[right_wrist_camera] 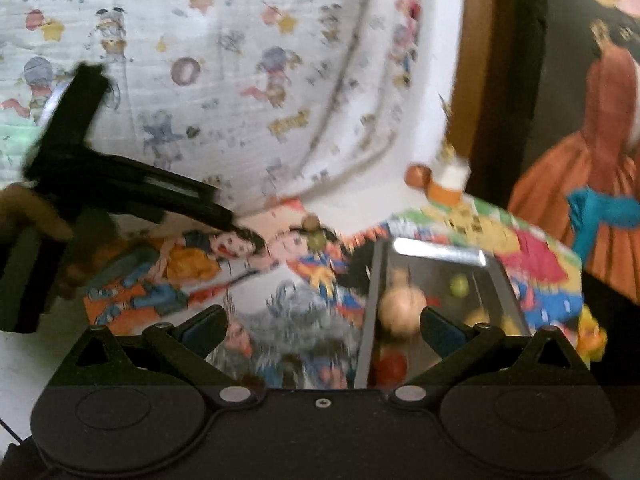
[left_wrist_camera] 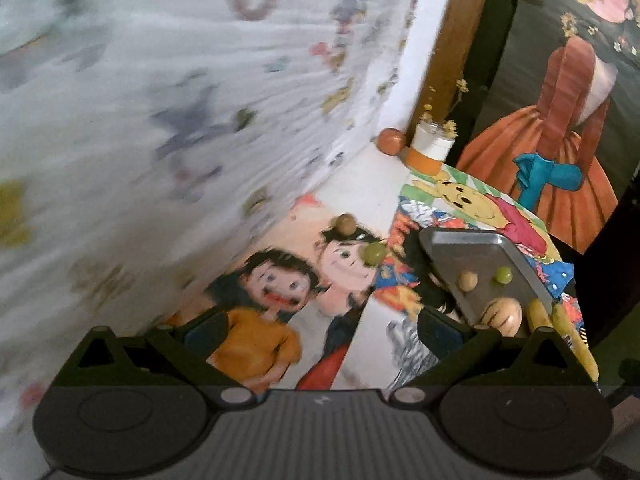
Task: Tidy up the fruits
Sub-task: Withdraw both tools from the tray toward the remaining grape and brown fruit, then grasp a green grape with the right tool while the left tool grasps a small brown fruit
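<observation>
Two grippers are in view, each with its jaws spread apart and nothing between them. The left gripper (left_wrist_camera: 322,326) hovers above a cartoon-printed cloth (left_wrist_camera: 280,280). The right gripper (right_wrist_camera: 322,326) sits over the near-left corner of a metal tray (right_wrist_camera: 440,254); this view is motion-blurred.

In the left wrist view the metal tray (left_wrist_camera: 472,248) lies at 3 o'clock. On it rest a small brown fruit (left_wrist_camera: 467,281) and a green grape-like fruit (left_wrist_camera: 503,274), near each other but apart. A larger tan fruit (left_wrist_camera: 503,314) sits at the tray's near edge, just beside two bananas (left_wrist_camera: 560,330) at 4 o'clock.

Off the tray, on the cloth toward 12 o'clock of the left gripper, lie a second green fruit (left_wrist_camera: 374,254) and, beyond it, a second brown fruit (left_wrist_camera: 345,223). The two are close together; contact cannot be determined.

At the far end of the surface, toward 1 o'clock, an orange round fruit (left_wrist_camera: 391,141) stands just beside a white-and-orange jar (left_wrist_camera: 430,148) holding dried yellow flowers.

In the right wrist view the left gripper (right_wrist_camera: 240,226) enters from 9 o'clock, held by a hand (right_wrist_camera: 28,212). A red item (right_wrist_camera: 392,364) lies at the tray's near end; its identity cannot be determined.
</observation>
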`<state>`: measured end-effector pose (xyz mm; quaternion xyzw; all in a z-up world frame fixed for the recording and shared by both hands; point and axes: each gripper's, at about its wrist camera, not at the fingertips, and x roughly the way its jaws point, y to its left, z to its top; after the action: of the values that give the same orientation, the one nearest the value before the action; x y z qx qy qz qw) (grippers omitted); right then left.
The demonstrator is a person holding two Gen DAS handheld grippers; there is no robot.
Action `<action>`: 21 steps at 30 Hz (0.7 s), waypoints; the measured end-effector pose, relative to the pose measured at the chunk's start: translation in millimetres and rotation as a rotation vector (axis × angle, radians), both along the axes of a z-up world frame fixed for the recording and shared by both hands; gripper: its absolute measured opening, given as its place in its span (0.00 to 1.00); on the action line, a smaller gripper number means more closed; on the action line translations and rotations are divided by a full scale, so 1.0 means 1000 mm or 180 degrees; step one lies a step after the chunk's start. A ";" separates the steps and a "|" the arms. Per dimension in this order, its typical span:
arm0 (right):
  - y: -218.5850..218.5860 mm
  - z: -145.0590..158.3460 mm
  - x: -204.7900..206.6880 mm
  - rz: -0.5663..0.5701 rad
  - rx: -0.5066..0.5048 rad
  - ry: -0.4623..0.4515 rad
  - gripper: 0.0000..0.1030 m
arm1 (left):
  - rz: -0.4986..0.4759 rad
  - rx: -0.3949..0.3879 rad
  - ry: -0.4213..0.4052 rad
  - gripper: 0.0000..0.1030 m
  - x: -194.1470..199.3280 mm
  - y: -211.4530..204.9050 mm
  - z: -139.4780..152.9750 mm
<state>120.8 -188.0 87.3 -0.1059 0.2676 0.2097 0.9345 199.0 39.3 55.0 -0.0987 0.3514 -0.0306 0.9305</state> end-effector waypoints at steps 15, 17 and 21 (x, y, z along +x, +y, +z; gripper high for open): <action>0.036 -0.038 0.116 0.0072 -0.0012 0.0305 0.92 | -0.0440 0.0076 0.0276 1.00 0.150 -0.029 -0.021; 0.041 -0.046 0.131 0.0059 -0.0024 0.0358 0.89 | -0.0463 0.0034 0.0305 0.99 0.162 -0.029 -0.028; 0.051 -0.061 0.153 0.0056 -0.0084 0.0408 0.85 | -0.0516 0.0073 0.0322 0.94 0.180 -0.032 -0.037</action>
<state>274.1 -137.5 26.5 -0.1068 0.3286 0.2207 0.9121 378.8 7.1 17.9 -0.0607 0.4051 -0.0967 0.9071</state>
